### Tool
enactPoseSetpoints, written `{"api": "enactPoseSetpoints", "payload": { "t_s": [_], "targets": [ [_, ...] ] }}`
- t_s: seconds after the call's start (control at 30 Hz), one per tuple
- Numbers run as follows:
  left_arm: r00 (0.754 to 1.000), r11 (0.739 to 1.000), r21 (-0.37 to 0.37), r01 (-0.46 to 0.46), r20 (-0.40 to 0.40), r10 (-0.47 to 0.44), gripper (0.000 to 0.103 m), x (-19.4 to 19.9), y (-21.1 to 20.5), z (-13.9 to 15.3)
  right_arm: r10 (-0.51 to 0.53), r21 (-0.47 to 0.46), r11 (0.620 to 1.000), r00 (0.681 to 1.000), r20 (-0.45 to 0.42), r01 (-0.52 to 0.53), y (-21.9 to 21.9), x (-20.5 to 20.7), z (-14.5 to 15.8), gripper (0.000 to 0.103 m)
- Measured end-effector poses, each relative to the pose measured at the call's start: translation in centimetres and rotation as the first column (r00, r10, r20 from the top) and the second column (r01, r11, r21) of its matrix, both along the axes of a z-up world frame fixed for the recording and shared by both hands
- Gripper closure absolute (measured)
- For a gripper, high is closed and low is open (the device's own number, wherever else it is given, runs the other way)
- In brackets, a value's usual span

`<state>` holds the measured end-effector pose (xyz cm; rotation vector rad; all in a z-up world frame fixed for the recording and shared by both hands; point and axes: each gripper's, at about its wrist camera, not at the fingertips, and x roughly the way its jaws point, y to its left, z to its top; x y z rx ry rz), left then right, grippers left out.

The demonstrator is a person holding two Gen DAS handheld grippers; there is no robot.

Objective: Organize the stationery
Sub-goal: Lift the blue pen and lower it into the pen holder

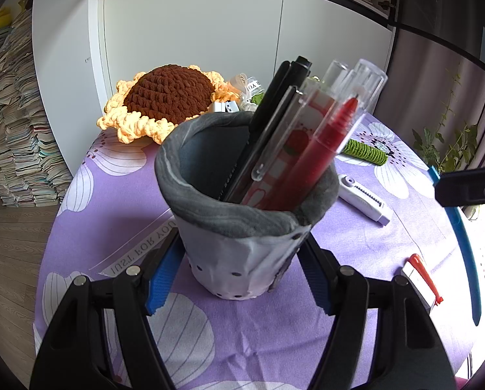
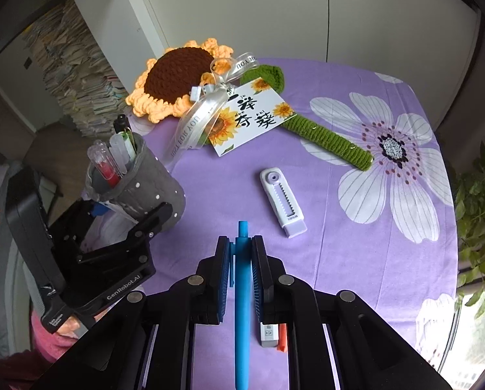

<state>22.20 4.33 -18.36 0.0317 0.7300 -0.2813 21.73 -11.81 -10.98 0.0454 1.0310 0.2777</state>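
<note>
My left gripper (image 1: 239, 266) is shut on a grey fabric pen holder (image 1: 242, 227) standing on the purple tablecloth; it holds several pens (image 1: 307, 149), one red, one black. The holder also shows in the right wrist view (image 2: 151, 188), at the left. My right gripper (image 2: 241, 253) is shut on a blue pen (image 2: 242, 292) and holds it above the table, the pen running along the fingers. A white and lilac retractable eraser (image 2: 283, 201) lies ahead of it, and shows in the left wrist view (image 1: 364, 200) right of the holder.
A crocheted sunflower (image 2: 177, 74) with a green stem (image 2: 330, 141), ribbon and card (image 2: 249, 117) lies at the table's back. A small white item with an orange clip (image 2: 273, 334) lies under my right gripper. A paper stack (image 1: 11, 113) stands left; a plant (image 2: 479, 214) stands right.
</note>
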Motion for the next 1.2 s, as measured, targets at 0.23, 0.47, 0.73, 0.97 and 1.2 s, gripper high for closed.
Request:
{"api": "enactPoseSetpoints", "payload": {
  "t_s": [0.23,0.47,0.73,0.97,1.2],
  "targets": [
    [1.0,1.0,0.0,0.0,0.0,0.0,0.035,0.0,0.0,0.0,0.02,0.06,0.998,0.989,0.147,-0.029,-0.6,-0.1,3.5,0.09],
    [1.0,1.0,0.0,0.0,0.0,0.0,0.035,0.0,0.0,0.0,-0.008,0.1,0.995,0.981,0.192,-0.011,-0.5,-0.1,4.0,0.09],
    [1.0,1.0,0.0,0.001,0.0,-0.001,0.035,0.0,0.0,0.0,-0.021,0.099,0.995,0.966,0.257,-0.004,-0.4,-0.4,5.7,0.09],
    [1.0,1.0,0.0,0.001,0.0,-0.001,0.035,0.0,0.0,0.0,0.006,0.089,0.995,0.924,0.382,-0.043,1.1,-0.9,10.8,0.09],
    [1.0,1.0,0.0,0.001,0.0,-0.001,0.035,0.0,0.0,0.0,0.103,0.074,0.985,0.873,0.477,-0.156,4.2,-1.4,14.6,0.09]
  ]
}}
